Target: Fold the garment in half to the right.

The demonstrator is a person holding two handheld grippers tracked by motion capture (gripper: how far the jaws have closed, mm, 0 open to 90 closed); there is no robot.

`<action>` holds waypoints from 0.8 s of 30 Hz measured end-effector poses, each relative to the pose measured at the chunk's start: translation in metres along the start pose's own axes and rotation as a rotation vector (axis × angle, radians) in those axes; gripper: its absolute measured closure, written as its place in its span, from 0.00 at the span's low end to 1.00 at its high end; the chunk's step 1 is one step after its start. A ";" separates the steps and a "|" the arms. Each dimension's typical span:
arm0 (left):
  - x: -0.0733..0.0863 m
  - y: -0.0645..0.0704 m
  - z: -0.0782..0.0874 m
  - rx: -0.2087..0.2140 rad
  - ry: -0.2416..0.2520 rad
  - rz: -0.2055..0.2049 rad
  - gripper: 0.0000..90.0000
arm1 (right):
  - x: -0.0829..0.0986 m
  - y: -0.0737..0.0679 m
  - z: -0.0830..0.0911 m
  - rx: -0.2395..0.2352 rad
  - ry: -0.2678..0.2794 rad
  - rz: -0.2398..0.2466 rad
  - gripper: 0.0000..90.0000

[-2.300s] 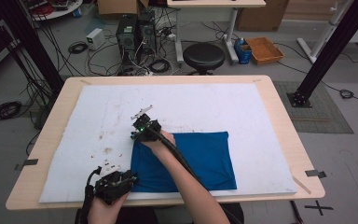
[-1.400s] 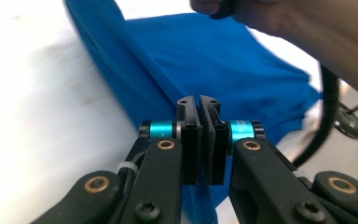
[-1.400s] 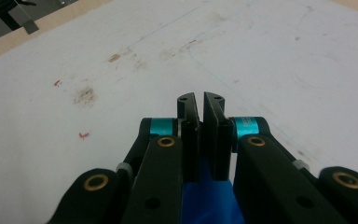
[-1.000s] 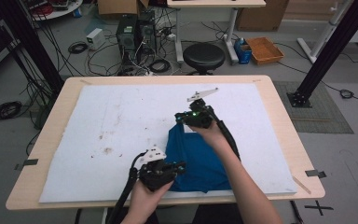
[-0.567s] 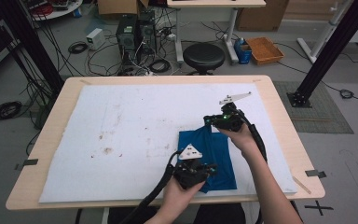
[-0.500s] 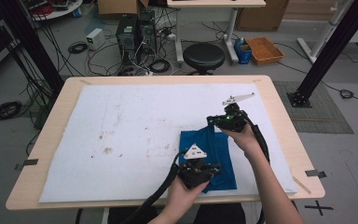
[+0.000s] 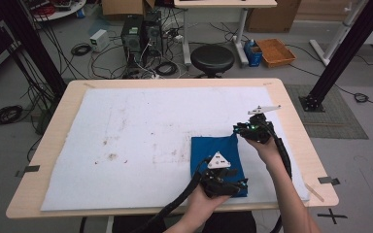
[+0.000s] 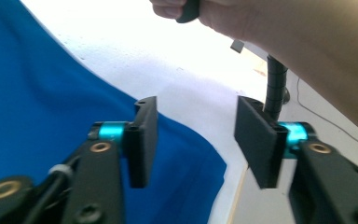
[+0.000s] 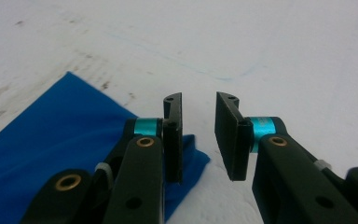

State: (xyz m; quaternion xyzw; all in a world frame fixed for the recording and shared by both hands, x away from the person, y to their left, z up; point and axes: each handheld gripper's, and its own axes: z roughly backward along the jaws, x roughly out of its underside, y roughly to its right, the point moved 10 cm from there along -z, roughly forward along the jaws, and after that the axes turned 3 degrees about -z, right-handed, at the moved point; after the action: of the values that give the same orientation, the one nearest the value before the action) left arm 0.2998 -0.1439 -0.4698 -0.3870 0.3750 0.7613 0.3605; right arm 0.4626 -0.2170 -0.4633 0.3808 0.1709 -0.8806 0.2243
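2 grippers [image 7: 222,180] [image 7: 250,130] now open, blue cloth [image 7: 213,153] folded narrower.

Table: rectangular light-wood tabletop with rounded corners [image 7: 291,104]. Covering: large white padded sheet [image 7: 175,116] spread over most of the top, leaving a bare wooden border on every side; brownish stains and scuffs mark its left-centre area. On the sheet: one folded blue cloth [image 7: 213,150], lying flat at the right near side, its near edge close to the sheet's near edge. On the bare wood: small dark patches, possibly tape, at the near left edge [image 7: 27,170] and near right edge [image 7: 328,180].
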 end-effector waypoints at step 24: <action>0.015 -0.097 0.107 -0.237 0.027 0.039 0.50 | 0.025 0.011 -0.015 0.117 -0.014 -0.103 0.87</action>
State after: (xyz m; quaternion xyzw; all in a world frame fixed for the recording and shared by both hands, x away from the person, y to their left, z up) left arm 0.3409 -0.0050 -0.4662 -0.4299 0.2948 0.8018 0.2923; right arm 0.4622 -0.2260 -0.4929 0.3776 0.1368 -0.9022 0.1572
